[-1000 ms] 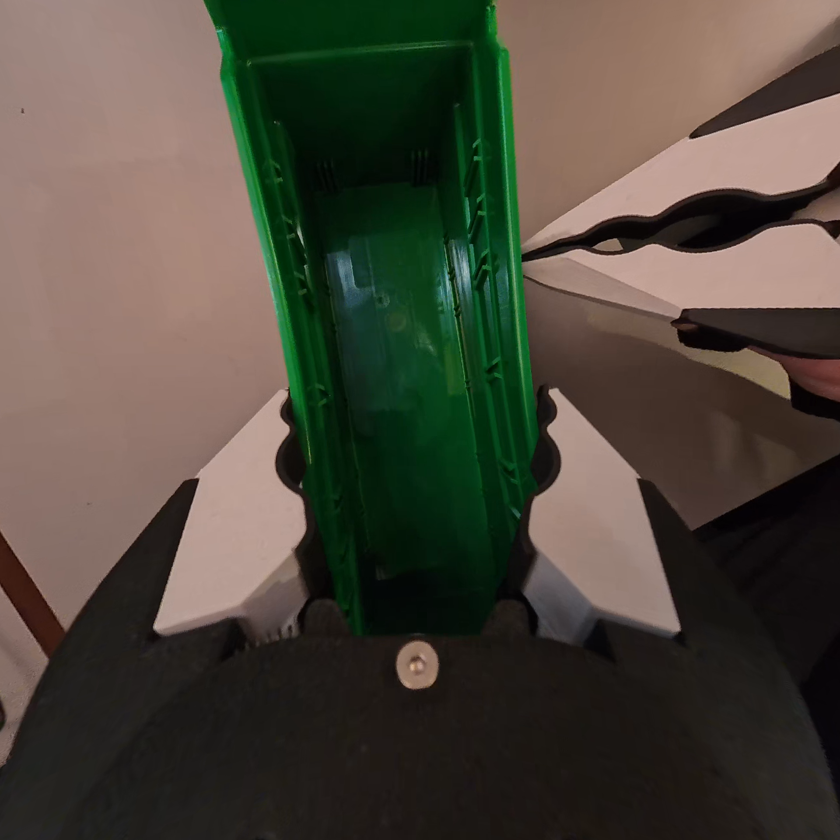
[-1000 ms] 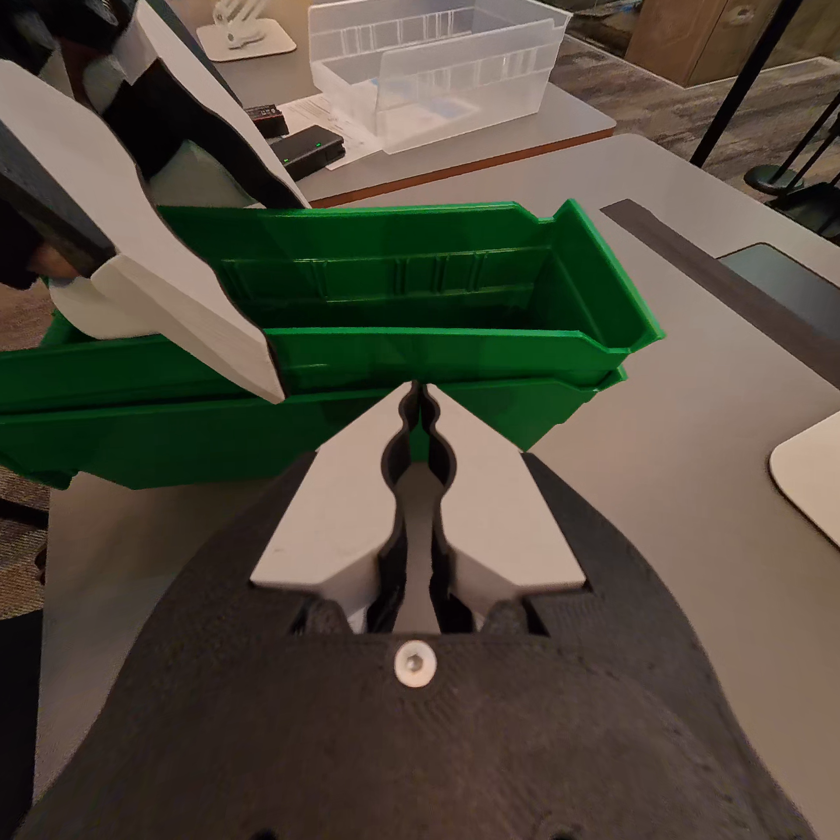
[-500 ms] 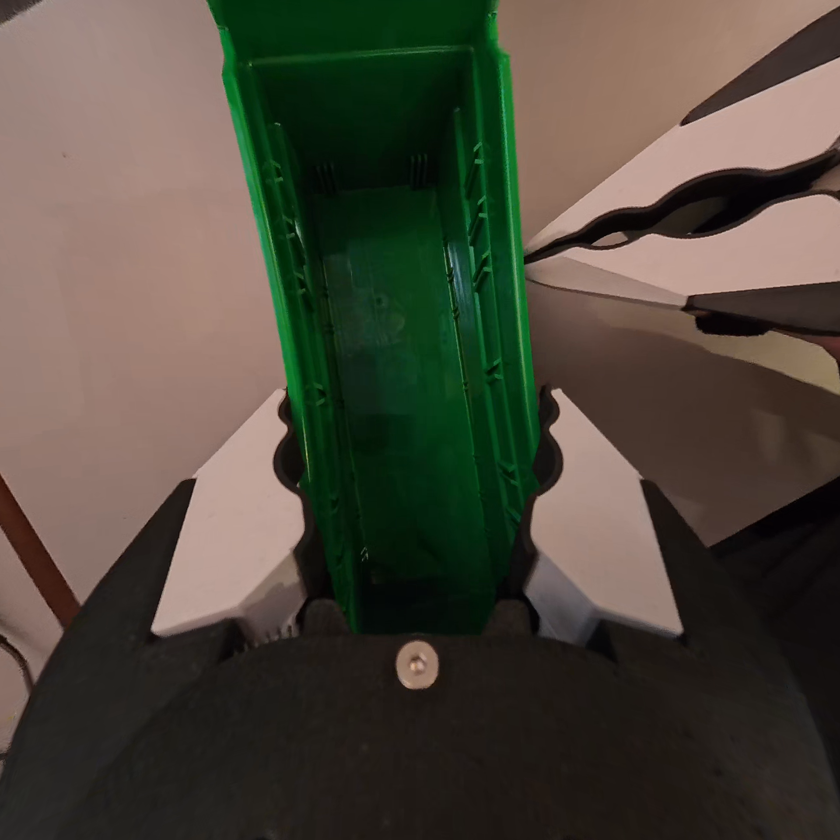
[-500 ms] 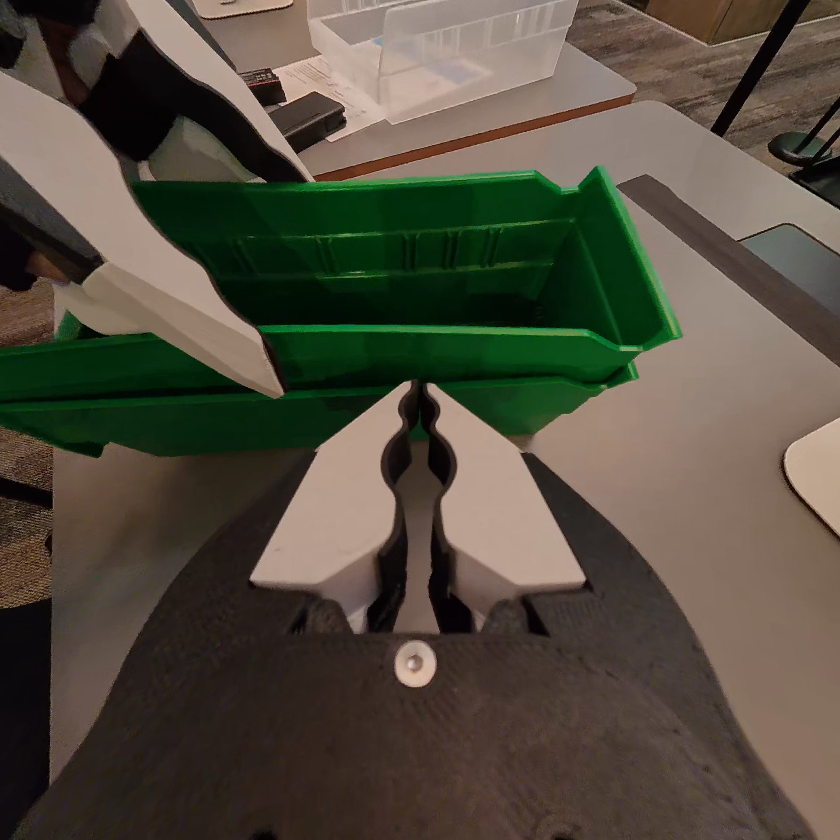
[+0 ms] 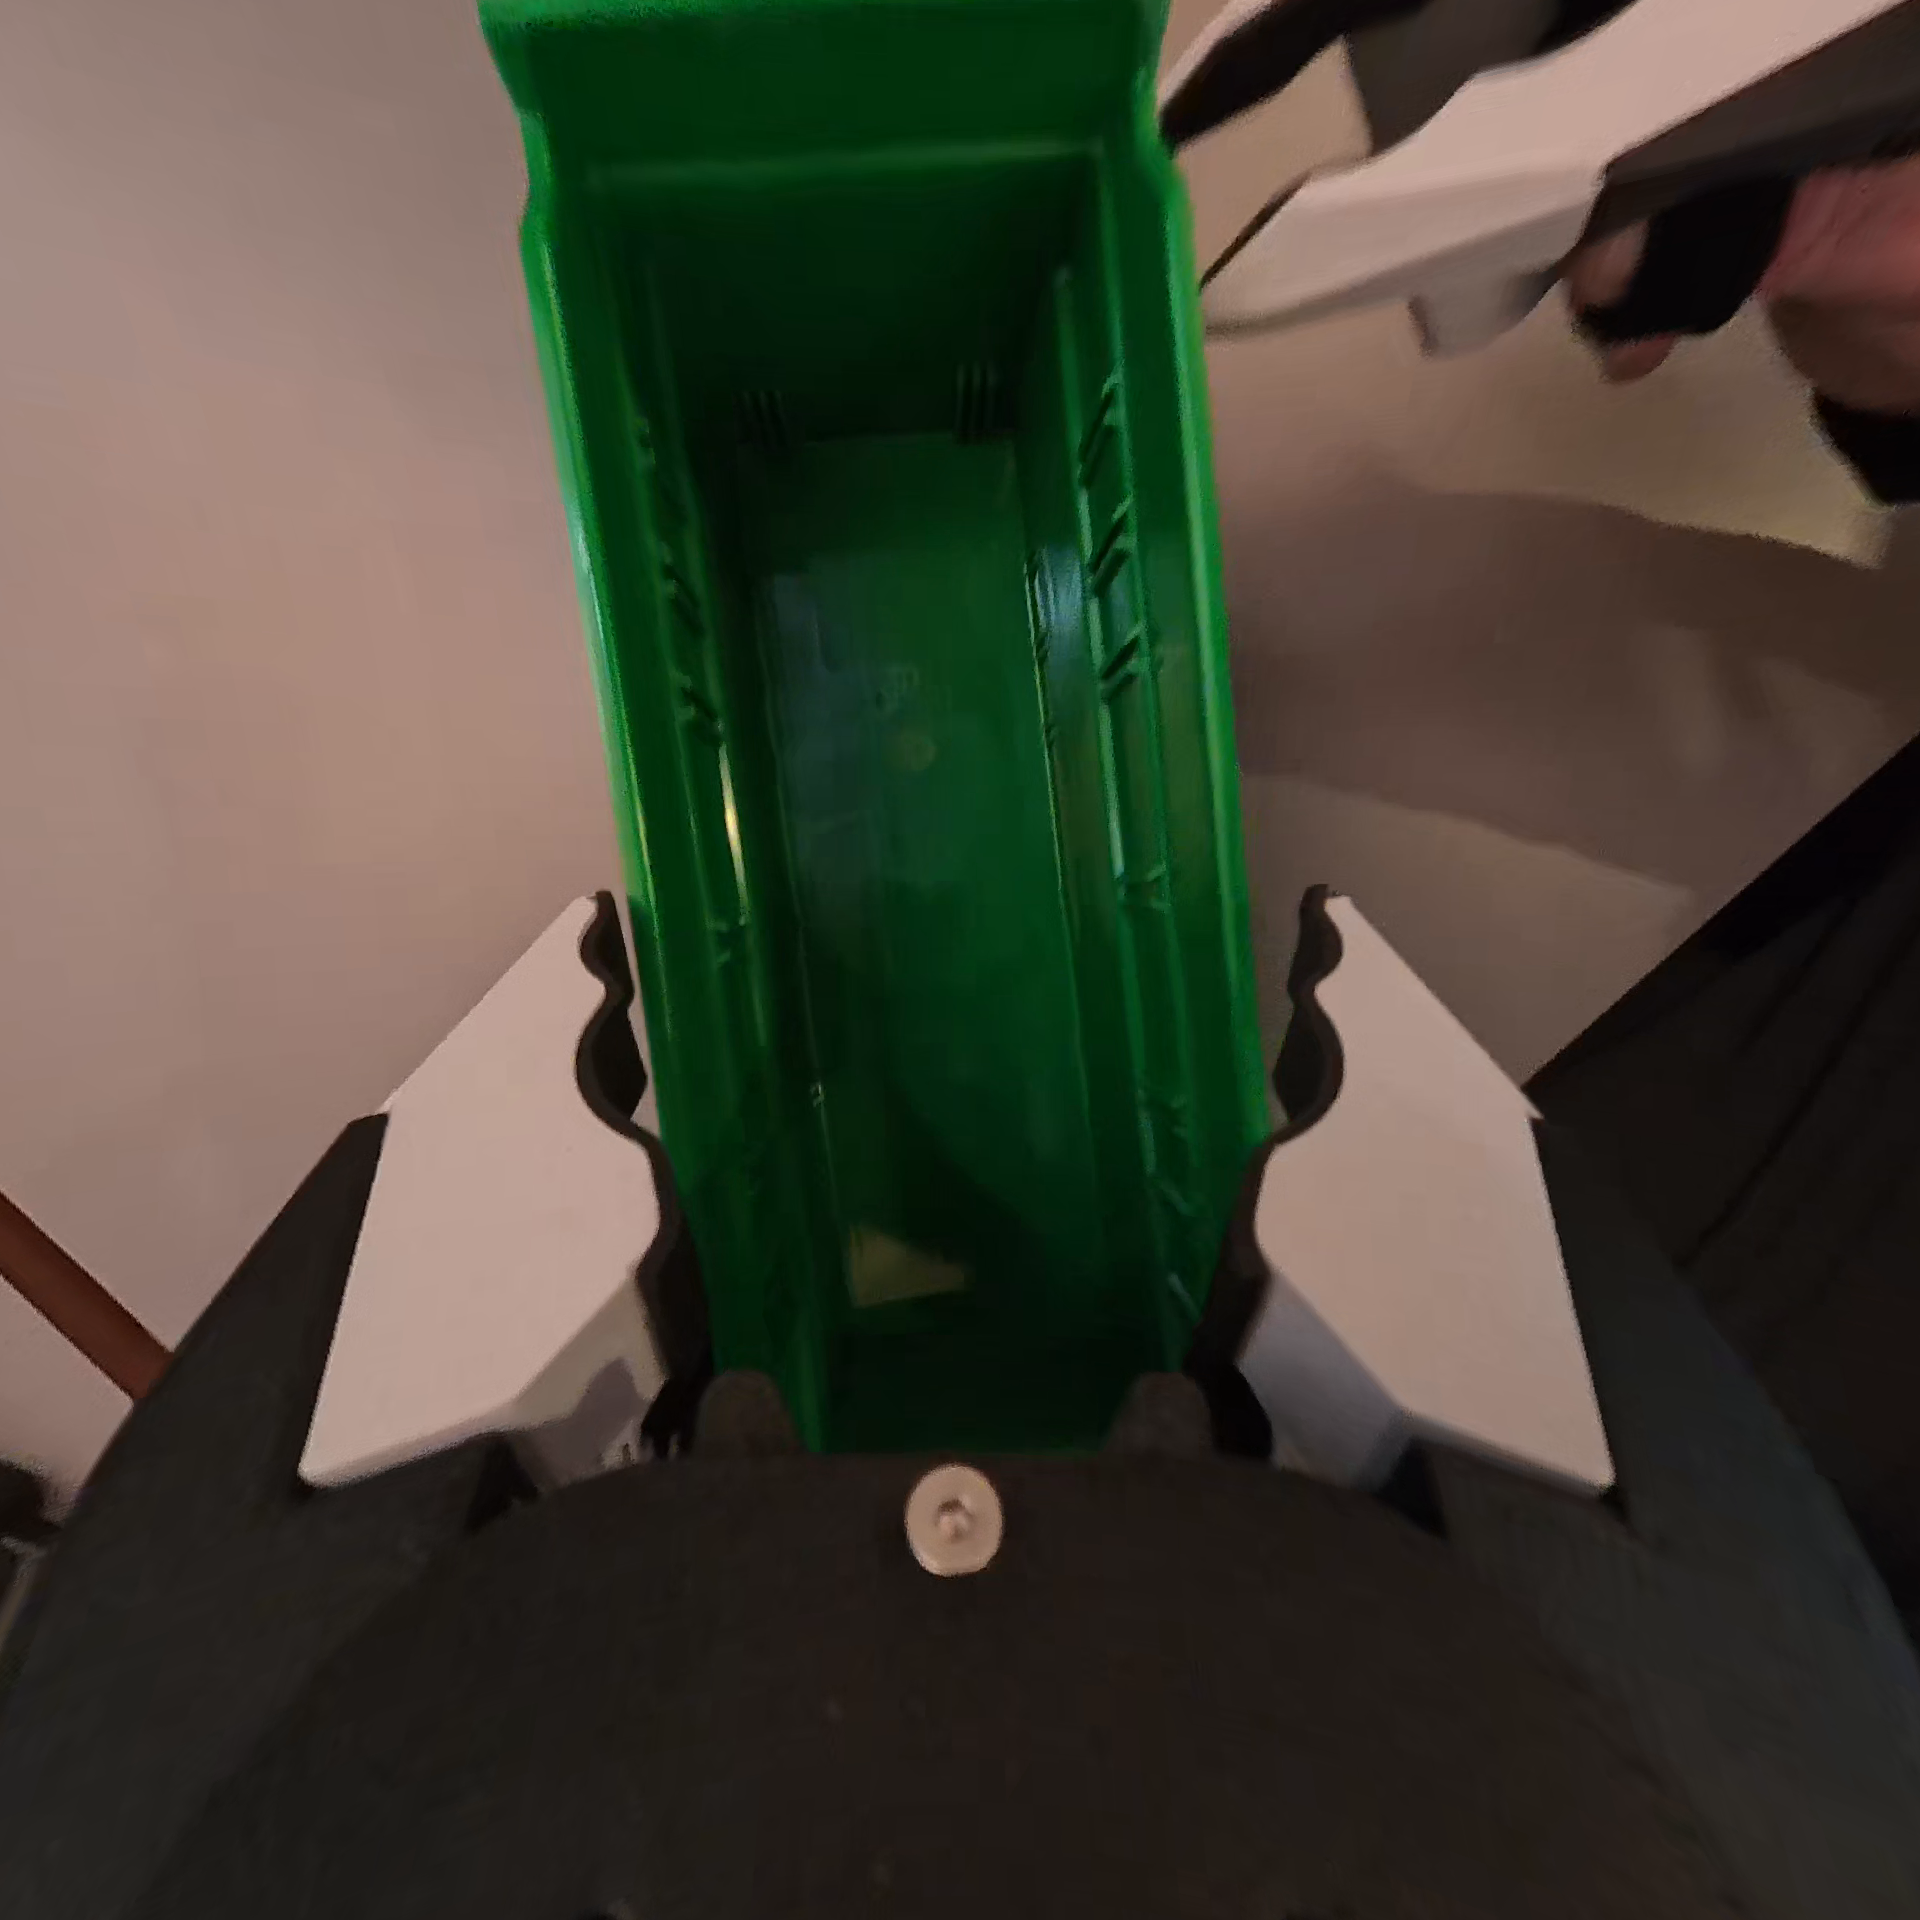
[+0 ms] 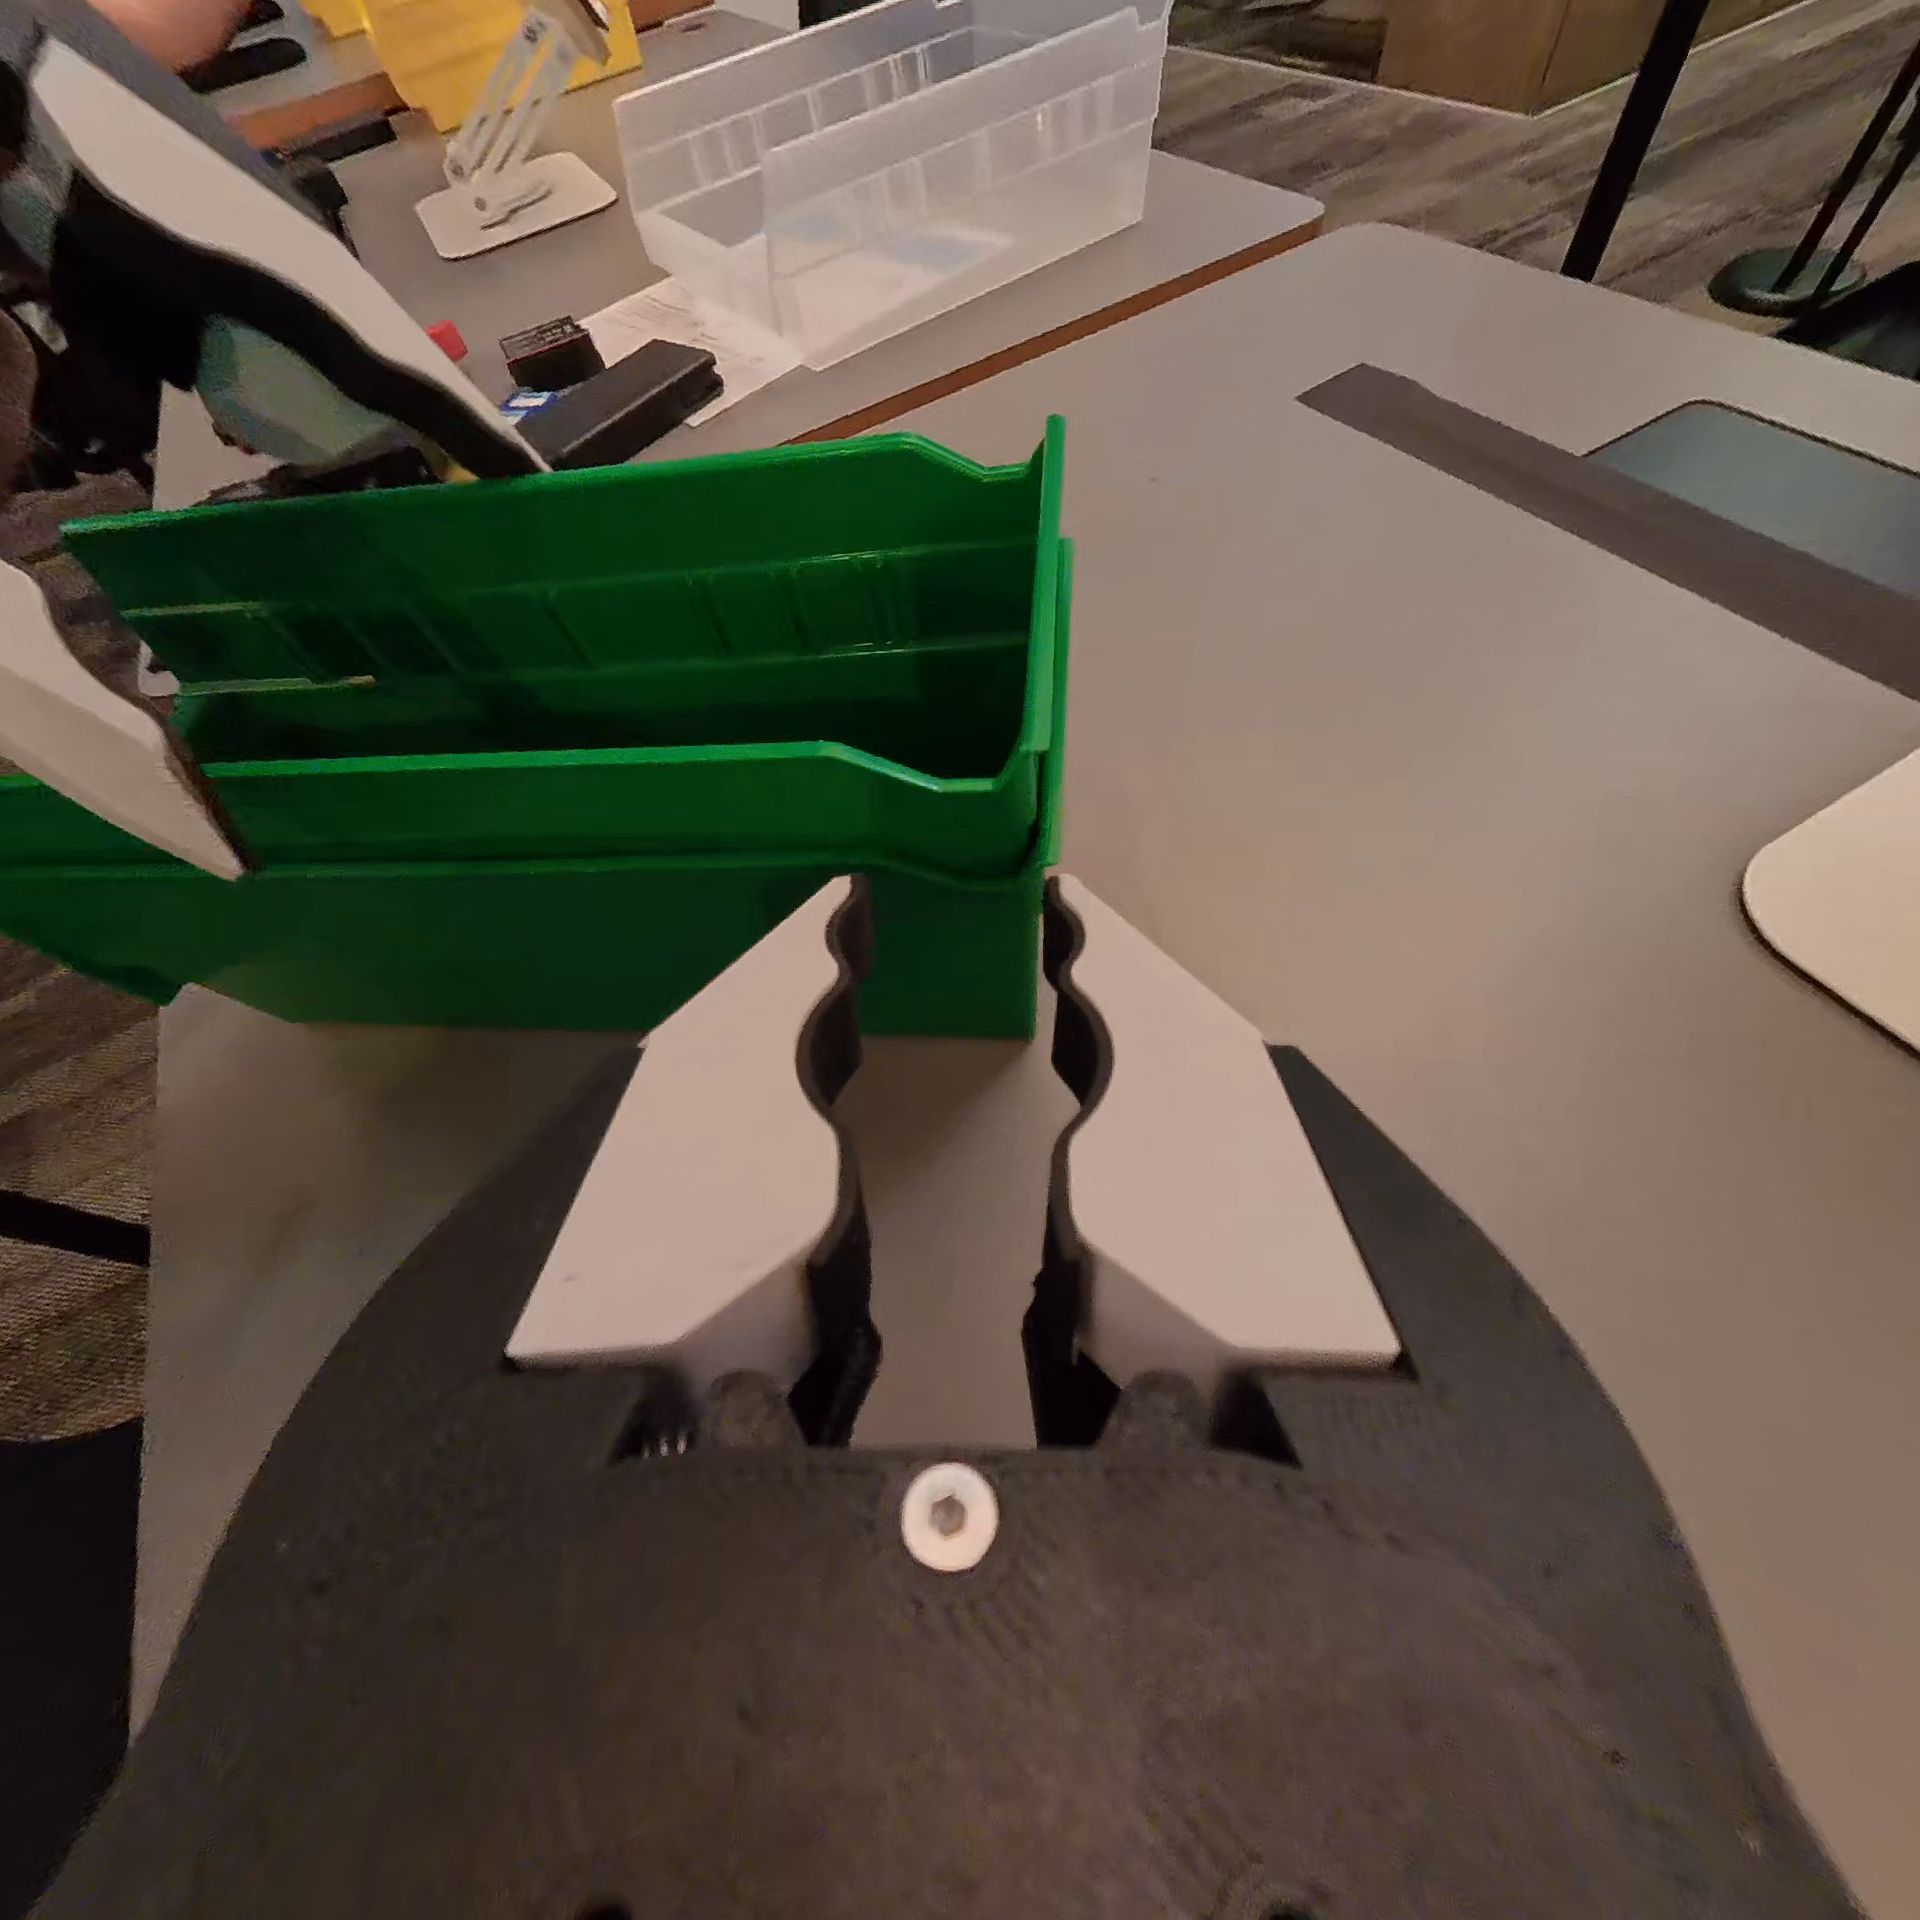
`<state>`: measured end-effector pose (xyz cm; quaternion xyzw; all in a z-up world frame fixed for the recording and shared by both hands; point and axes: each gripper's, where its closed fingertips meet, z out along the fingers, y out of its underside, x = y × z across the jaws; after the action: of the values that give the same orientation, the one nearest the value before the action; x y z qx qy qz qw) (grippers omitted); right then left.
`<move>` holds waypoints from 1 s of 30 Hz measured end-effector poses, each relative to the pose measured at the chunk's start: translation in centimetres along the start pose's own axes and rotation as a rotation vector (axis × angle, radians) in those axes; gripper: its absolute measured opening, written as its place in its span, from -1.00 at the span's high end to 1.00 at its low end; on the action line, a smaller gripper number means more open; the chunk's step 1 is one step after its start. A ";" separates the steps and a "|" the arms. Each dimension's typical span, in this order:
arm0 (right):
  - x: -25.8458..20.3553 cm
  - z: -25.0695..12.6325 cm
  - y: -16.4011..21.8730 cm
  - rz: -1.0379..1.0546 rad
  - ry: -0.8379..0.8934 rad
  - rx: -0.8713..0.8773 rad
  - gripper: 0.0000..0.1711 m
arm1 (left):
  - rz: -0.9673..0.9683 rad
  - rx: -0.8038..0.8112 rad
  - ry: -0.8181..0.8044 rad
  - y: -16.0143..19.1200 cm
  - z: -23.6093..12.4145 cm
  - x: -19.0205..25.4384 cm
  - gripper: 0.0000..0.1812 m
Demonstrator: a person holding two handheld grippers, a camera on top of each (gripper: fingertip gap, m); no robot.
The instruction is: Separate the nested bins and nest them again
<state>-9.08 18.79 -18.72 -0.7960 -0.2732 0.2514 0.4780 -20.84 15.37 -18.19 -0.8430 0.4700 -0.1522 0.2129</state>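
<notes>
Two green bins sit nested on the grey table (image 6: 1351,831). The inner bin (image 6: 582,800) lies level inside the outer bin (image 6: 468,945). My left gripper (image 5: 961,899) straddles the bins' left end across their width. Its jaws are spread slightly wider than the green bin (image 5: 914,727), with the pads just beside the walls. It also shows at the left of the right wrist view (image 6: 374,665). My right gripper (image 6: 951,894) is open and empty. It sits in front of the outer bin's right end corner, apart from it.
A clear plastic bin (image 6: 894,177), a white stand (image 6: 509,197) and black devices (image 6: 623,400) sit on a farther table. A dark strip (image 6: 1621,520) and a white pad (image 6: 1849,904) lie to the right. A hand (image 5: 1818,260) holds the right gripper.
The inner bin dropped from its tilt and now lies level in the outer bin. My right gripper let go of the outer bin's rim, opened and moved towards the right end. My left jaws spread a little.
</notes>
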 end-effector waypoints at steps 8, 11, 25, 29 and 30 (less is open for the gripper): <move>-0.1 0.6 -0.1 -0.018 -0.008 0.007 0.70 | -0.030 -0.083 -0.147 -1.4 1.8 -0.9 -0.30; -0.9 0.2 -0.5 -0.044 -0.048 0.029 0.81 | -0.006 -0.076 -0.145 -1.7 1.8 -0.7 -0.19; -0.9 1.0 0.0 -0.166 0.028 -0.040 0.90 | 0.019 -0.053 -0.154 -1.7 0.8 -1.0 -0.06; -0.7 1.3 0.2 -0.159 0.033 -0.055 0.92 | 0.016 -0.029 -0.151 -1.9 0.4 -1.0 -0.06; -0.6 1.3 0.2 -0.162 0.036 -0.059 0.92 | 0.015 -0.021 -0.151 -2.0 0.2 -1.0 -0.06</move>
<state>-10.34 19.12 -19.33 -0.7896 -0.3351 0.1893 0.4779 -19.84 17.22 -17.43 -0.8508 0.4604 -0.0816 0.2398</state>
